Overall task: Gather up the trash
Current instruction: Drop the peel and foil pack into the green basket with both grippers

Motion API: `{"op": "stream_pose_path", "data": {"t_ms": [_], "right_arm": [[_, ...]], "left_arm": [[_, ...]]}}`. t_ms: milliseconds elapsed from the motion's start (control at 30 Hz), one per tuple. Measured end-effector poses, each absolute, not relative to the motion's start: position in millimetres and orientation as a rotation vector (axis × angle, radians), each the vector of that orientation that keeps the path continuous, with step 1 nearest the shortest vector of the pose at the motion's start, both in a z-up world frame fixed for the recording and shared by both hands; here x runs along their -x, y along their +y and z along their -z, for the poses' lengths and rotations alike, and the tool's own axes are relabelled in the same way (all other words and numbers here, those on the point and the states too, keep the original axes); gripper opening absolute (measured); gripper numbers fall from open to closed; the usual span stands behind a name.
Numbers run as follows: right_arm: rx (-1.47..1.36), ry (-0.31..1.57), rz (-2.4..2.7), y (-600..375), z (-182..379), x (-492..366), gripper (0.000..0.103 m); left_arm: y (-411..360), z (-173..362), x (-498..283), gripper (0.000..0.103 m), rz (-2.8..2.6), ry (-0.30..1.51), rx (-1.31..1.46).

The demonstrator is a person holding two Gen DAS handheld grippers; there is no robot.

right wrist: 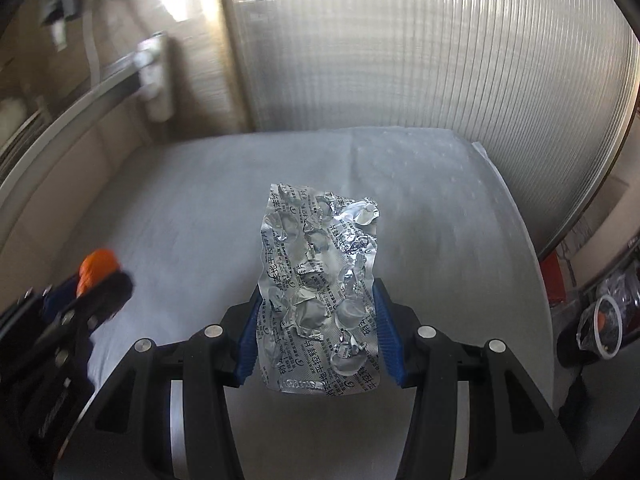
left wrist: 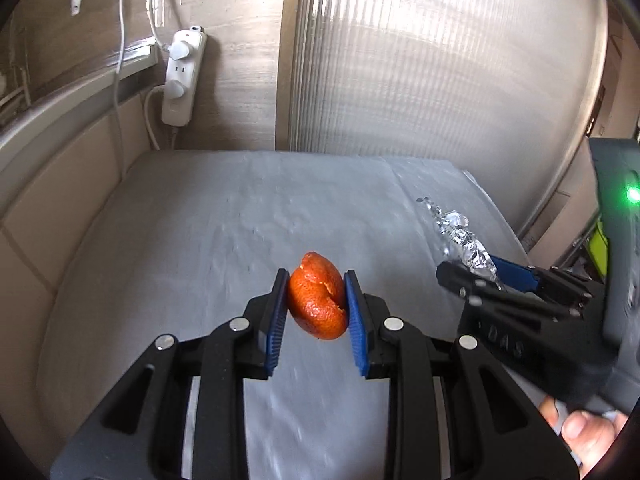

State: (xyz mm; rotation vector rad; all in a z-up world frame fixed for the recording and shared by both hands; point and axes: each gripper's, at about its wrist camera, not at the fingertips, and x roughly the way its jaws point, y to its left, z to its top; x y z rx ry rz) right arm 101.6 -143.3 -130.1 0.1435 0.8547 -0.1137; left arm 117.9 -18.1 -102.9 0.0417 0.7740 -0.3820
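Note:
My left gripper [left wrist: 316, 280] is shut on an orange peel [left wrist: 318, 300], held above the grey table cloth [left wrist: 200, 240]. My right gripper [right wrist: 316, 292] is shut on a crumpled silver foil blister pack [right wrist: 320, 280], also held above the table. In the left wrist view the right gripper [left wrist: 476, 268] is at the right with the foil pack [left wrist: 464, 240] sticking out of it. In the right wrist view the left gripper [right wrist: 104, 276] is at the left edge with the orange peel [right wrist: 98, 266] in it.
A white power strip [left wrist: 182, 76] with plugs and cables hangs on the back wall. A ribbed translucent panel [left wrist: 440, 60] stands behind the table. A black bag-lined bin with a cup [right wrist: 604, 324] sits low beyond the table's right edge.

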Motion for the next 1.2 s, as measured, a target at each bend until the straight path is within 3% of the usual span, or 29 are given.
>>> {"op": "stream_pose_path", "data": {"t_ms": [600,1000,1033,1067,1100,1200], "right_arm": [[-0.060,0.917,-0.085,-137.2,168.3,103.7,0.051],[-0.125,0.930,-0.093,-151.9,186.8,141.6,0.051],[-0.123,0.934,-0.092,-152.1,187.4,141.2,0.051],[-0.123,0.937,-0.093,-152.6,187.9,141.0,0.051],[-0.122,0.941,-0.095,-153.0,189.2,141.5,0.051],[-0.130,0.948,-0.092,-155.1,191.6,142.8,0.051]], "left_arm": [[-15.4,154.8,58.3,0.027,0.431,0.920,-0.053],[-20.4,187.8,88.4,0.028,0.511,1.023,-0.105],[-23.8,188.9,92.1,0.030,0.526,1.027,-0.118],[-24.4,189.2,94.1,0.040,0.535,1.028,-0.121],[-26.4,188.6,96.6,0.060,0.541,1.027,-0.124],[-25.2,185.5,99.9,0.076,0.487,0.992,-0.146]]}}
